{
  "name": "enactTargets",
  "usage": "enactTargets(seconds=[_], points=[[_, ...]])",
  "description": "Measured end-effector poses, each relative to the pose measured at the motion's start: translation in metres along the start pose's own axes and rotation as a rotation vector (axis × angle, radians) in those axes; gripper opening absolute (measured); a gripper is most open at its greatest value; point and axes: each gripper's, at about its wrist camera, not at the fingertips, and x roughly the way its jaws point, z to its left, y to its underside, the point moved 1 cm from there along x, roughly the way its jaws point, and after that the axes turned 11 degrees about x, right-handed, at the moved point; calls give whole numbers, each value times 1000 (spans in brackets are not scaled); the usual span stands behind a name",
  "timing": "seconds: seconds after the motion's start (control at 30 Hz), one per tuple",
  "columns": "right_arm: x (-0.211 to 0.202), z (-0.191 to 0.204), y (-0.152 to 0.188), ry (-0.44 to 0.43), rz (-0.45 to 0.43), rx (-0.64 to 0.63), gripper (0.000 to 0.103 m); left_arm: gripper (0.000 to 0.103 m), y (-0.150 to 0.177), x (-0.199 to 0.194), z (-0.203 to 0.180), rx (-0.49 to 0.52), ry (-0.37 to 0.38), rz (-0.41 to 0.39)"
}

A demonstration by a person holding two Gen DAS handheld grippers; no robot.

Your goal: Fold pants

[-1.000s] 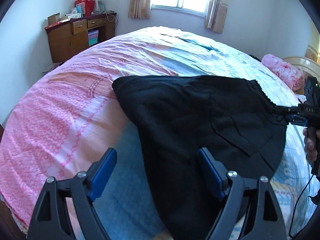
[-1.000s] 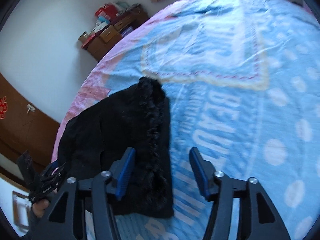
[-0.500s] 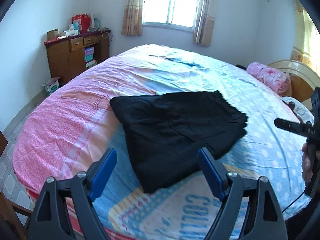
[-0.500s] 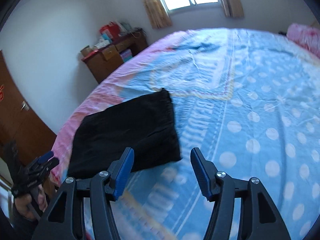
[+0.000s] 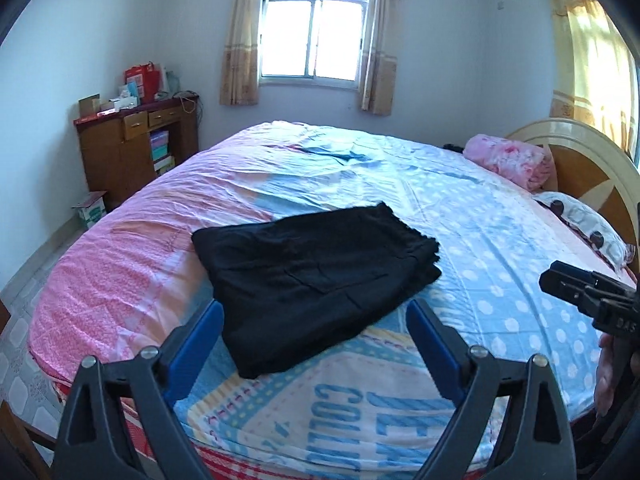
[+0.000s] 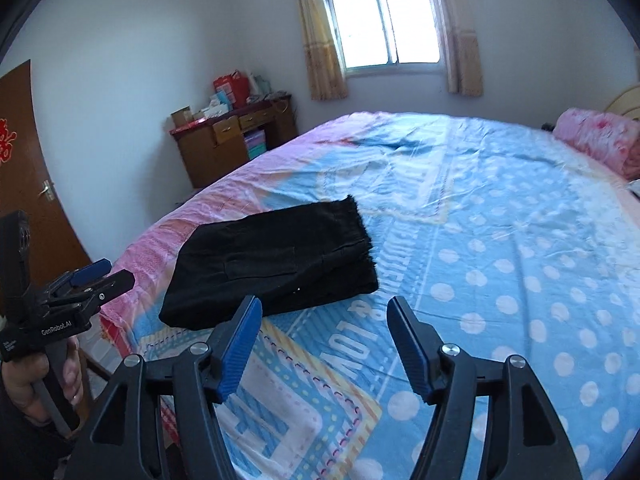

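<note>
Now, bed (image 5: 500, 216) with blue-pink sheet fills both views; black pants (image 5: 316, 280) lie folded in a compact rectangle near its foot-side edge, flat, nothing gripping them. Judged: fold looks done; best to pull clear without snagging cloth, then check edges are square. Left tool (image 5: 314, 340) released, jaws just widening, empty, hovering short of pants, angled down. Right tool (image 6: 324, 344) likewise released, widening, empty, beside pants' corner.

**Colours and patterns on the bed**

Black pants (image 5: 316, 276); pink and light-blue bedsheet (image 5: 500, 248) with white polka dots and blue lettering; pink floral blanket roll (image 5: 512, 160); blue pads on black grippers; brown wooden cabinet (image 5: 120, 152); beige patterned curtains (image 5: 240, 40); white walls.
</note>
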Motion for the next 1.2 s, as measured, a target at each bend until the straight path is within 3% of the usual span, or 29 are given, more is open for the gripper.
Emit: enactTargets(seconds=[0.87, 1.2], points=[[-73, 32, 25, 26, -115, -37, 69, 98, -14, -38, -10, 8, -15, -97], [-79, 43, 26, 7, -131, -51, 71, 101, -16, -43, -8, 12, -29, -113]])
